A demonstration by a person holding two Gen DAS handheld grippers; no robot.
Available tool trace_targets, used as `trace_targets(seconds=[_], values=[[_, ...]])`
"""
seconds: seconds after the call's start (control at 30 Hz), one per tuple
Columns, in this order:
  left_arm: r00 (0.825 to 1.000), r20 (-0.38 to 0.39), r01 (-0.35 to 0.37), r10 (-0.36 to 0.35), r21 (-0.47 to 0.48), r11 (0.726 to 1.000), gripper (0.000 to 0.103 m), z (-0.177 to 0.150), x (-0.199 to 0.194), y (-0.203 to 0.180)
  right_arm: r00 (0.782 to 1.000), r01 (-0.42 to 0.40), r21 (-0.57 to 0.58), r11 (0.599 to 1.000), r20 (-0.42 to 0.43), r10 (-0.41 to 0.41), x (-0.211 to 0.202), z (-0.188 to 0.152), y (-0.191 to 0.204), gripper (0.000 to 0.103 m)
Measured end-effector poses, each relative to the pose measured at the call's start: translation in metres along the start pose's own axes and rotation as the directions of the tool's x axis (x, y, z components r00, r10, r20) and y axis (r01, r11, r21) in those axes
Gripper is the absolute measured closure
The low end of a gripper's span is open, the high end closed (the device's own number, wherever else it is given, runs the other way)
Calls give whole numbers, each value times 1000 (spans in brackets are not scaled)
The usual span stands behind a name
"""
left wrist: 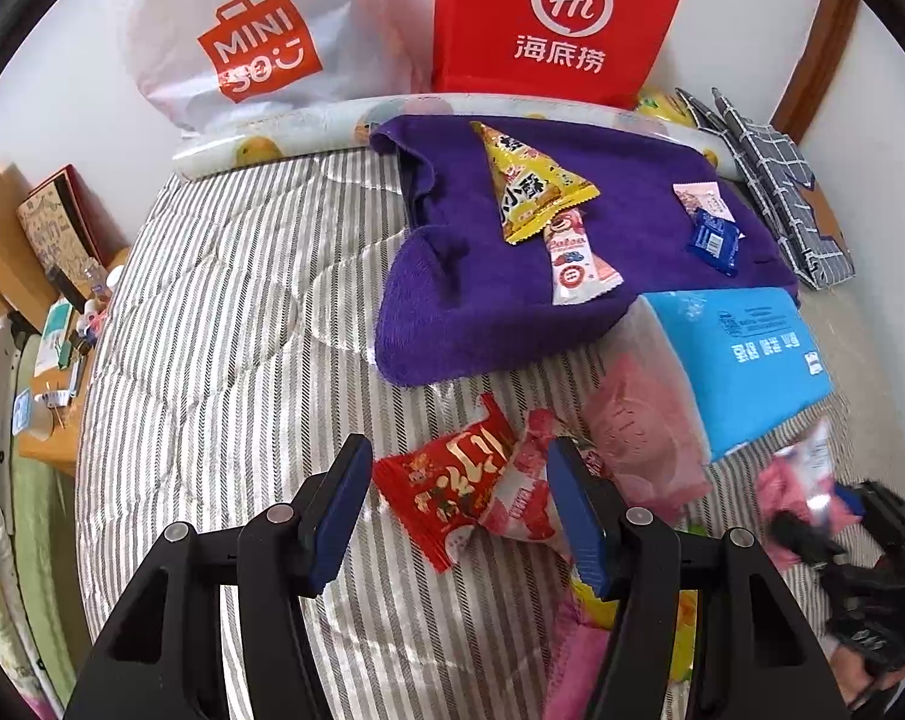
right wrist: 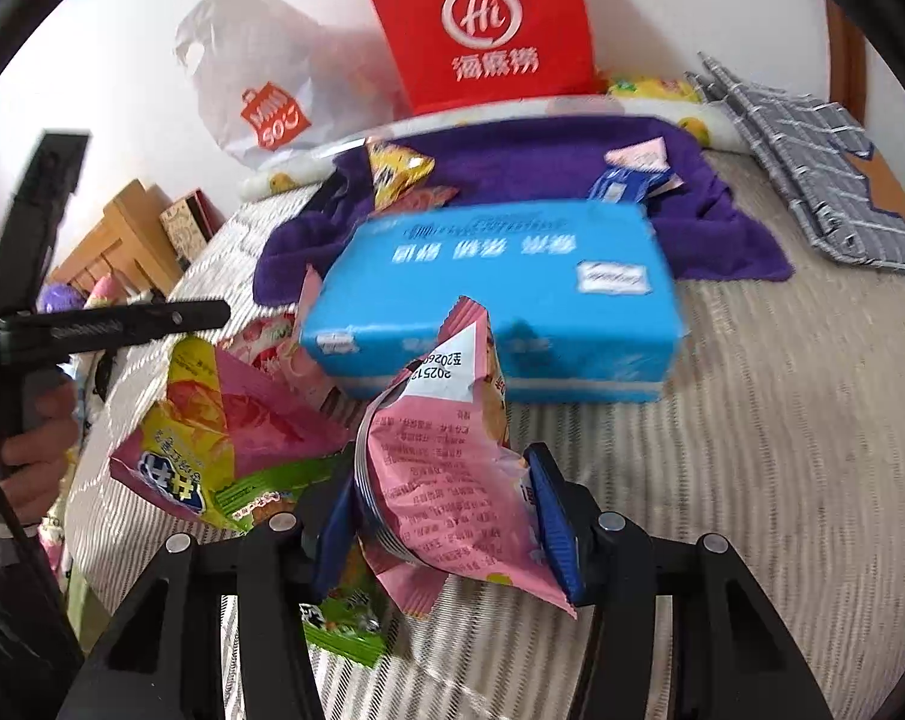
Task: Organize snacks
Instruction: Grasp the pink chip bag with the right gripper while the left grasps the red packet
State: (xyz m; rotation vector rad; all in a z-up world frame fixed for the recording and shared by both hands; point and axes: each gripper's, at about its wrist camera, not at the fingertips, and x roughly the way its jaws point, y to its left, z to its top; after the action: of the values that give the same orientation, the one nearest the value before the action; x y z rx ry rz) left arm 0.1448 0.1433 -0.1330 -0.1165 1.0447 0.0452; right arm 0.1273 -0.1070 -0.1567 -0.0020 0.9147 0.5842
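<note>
Striped bed cover [left wrist: 224, 312]: bears purple towel [left wrist: 464, 300], blue tissue pack [right wrist: 494, 300].
Right gripper [right wrist: 452, 516]: jaws clamped on pink snack bag [right wrist: 446, 480].
Left gripper [left wrist: 458, 516]: jaws apart above red snack packet [left wrist: 452, 474], lying on the cover.

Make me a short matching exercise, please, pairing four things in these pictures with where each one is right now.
Things:
1. yellow triangular snack packet
2. pink snack bag
3. red snack packet
4. red paper bag

Places:
A. between the fingers of the left claw, lying on the striped bedcover
B. standing against the wall behind the bed
C. lying on the purple towel
D. between the pads of the right claw

Pairs: 1-C, 2-D, 3-A, 4-B
</note>
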Motion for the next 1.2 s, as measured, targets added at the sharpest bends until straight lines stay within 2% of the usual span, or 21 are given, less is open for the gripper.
trace_targets(seconds=[0.23, 0.37, 0.47, 0.57, 0.7, 0.87, 1.03, 1.2], values=[[1000, 2, -8, 8, -24, 1000, 43, 8, 13, 13, 995, 64, 46, 997, 68, -67, -30, 6, -24, 53], [999, 18, -33, 34, -18, 999, 43, 13, 18, 24, 991, 108, 77, 991, 77, -114, -39, 5, -41, 53], [999, -27, -42, 43, 21, 999, 43, 15, 31, 24, 988, 132, 98, 986, 68, -139, -38, 3, -53, 53], [999, -8, -53, 53, 62, 997, 43, 13, 33, 18, 988, 140, 124, 982, 55, -147, -34, -2, -63, 53], [1000, -21, 1, 2, 123, 992, 43, 8, 33, 10, 990, 131, 149, 980, 40, -139, -29, -6, -71, 53], [1000, -4, -3, 4, 185, 983, 42, 2, 30, 4, 990, 129, 147, 981, 37, -136, -27, -7, -73, 53], [996, -42, 85, -79, 162, 983, 37, -4, 31, 11, 991, 124, 150, 981, 37, -130, -26, -8, -75, 53], [991, -63, 124, -116, 145, 982, 36, -13, 34, 12, 991, 126, 161, 979, 30, -132, -24, -11, -80, 53]])
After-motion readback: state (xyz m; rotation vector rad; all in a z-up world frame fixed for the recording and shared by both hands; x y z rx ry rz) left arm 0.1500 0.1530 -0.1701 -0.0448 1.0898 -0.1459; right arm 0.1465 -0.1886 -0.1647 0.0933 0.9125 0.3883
